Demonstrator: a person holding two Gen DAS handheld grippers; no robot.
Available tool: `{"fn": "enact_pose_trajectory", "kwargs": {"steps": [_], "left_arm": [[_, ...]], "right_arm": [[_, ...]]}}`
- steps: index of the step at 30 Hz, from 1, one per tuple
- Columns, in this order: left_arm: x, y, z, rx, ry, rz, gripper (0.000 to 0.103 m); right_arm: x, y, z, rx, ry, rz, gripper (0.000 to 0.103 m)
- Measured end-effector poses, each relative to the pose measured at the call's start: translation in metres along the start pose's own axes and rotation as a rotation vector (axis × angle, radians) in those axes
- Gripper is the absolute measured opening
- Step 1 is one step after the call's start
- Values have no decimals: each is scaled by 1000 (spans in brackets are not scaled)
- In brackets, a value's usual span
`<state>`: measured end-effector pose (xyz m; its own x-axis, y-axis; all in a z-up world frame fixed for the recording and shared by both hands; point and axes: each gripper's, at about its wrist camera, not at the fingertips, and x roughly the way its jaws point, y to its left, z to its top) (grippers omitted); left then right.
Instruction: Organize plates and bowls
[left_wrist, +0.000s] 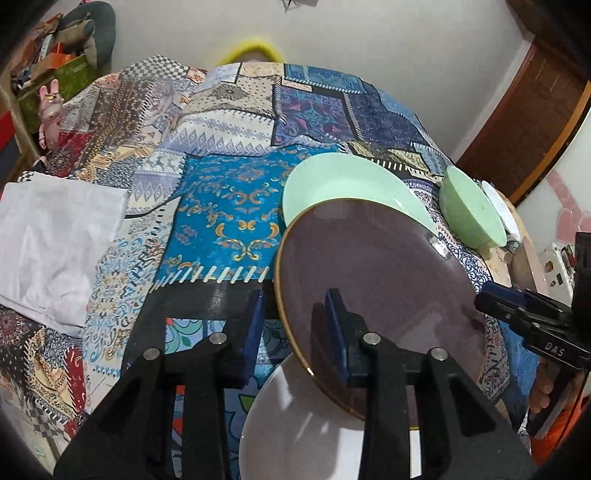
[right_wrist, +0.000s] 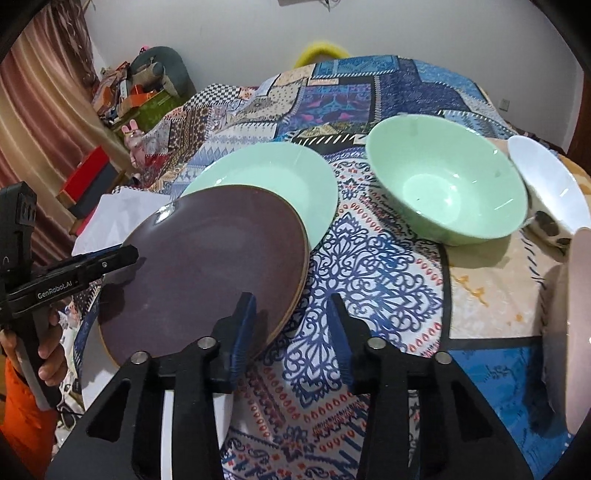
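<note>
Beside the green plate (right_wrist: 280, 173), both half-closed claws, left (left_wrist: 295, 325) and right (right_wrist: 291, 325), straddle the tilted purple plate's (right_wrist: 207, 266) rim; glazed, slippery, breakable, so grip opposite edges.

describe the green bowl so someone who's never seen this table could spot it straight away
Start from the patchwork tablecloth that covers the table. Toward its far right side stand two bowls side by side; the green bowl is the nearer-in one, with the white bowl just beyond it at the edge. It shares its pale mint colour with the green plate, but it is deep and steep-walled, not flat.
</note>
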<state>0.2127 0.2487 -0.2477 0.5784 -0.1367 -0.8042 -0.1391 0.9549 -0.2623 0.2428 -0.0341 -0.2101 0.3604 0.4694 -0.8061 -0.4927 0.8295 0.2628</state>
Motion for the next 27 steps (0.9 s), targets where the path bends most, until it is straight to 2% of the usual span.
{"fn": "enact_pose_trajectory", "kwargs": {"steps": [4,9,27], "left_arm": [[9,-1,2,7,38,-6,30],[12,-2,4,9,39,-16,29],[5,-10,-4,20,28,-23,29]], "right_arm": [[8,-1,2,14,23,20,26],[16,-3,4,25,38,55,22],[10,-5,6,13,-5,53,21]]}}
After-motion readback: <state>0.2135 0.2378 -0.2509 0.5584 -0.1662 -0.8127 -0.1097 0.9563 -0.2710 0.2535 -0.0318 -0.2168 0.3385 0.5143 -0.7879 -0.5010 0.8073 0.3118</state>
